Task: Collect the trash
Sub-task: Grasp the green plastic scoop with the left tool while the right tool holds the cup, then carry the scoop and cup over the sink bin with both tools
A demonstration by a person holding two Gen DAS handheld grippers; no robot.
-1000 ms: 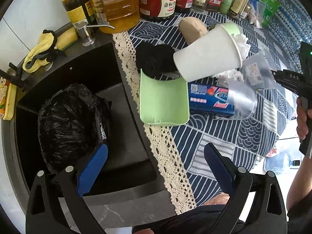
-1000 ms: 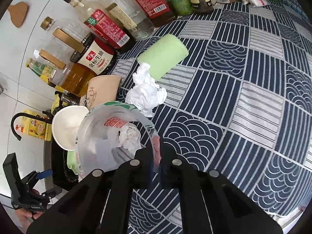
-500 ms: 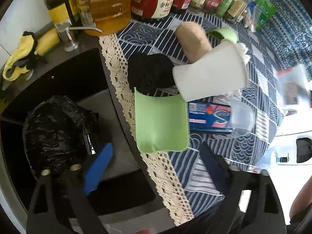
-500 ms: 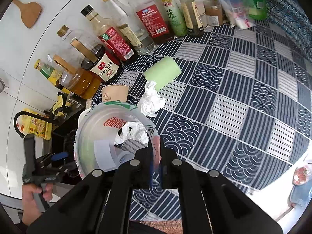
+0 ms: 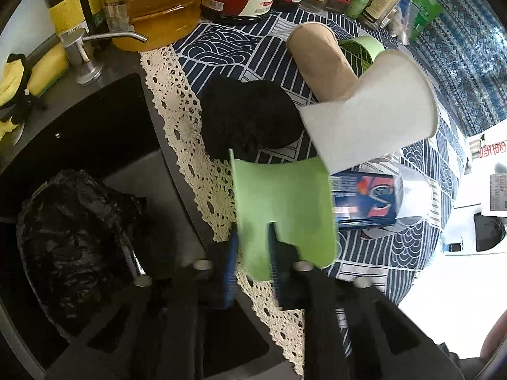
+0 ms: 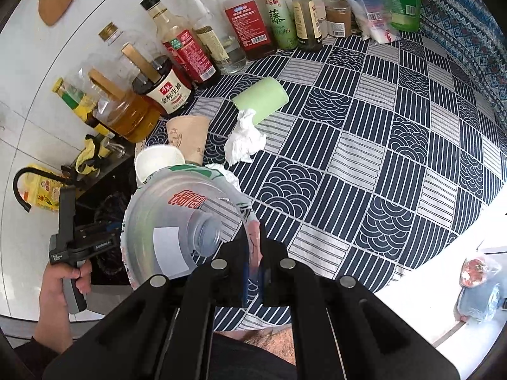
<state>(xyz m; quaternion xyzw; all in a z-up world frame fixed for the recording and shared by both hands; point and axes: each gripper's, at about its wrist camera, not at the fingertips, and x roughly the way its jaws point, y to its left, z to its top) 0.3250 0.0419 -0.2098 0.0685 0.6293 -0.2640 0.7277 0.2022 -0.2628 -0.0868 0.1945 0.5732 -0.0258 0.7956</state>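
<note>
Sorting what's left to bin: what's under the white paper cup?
The white paper cup lies across a blue packet and the brown cup; the rest beneath is hidden.

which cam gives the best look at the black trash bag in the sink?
Left wrist: the black trash bag sits unobstructed in the sink. Right wrist shows only a dark sliver of it behind the clear plastic cup and the left gripper.

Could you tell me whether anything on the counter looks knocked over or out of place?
Yes. The paper cups lie tipped over: a brown cup and a white cup near the sink, and a green cup beside a crumpled tissue on the tablecloth.
</note>
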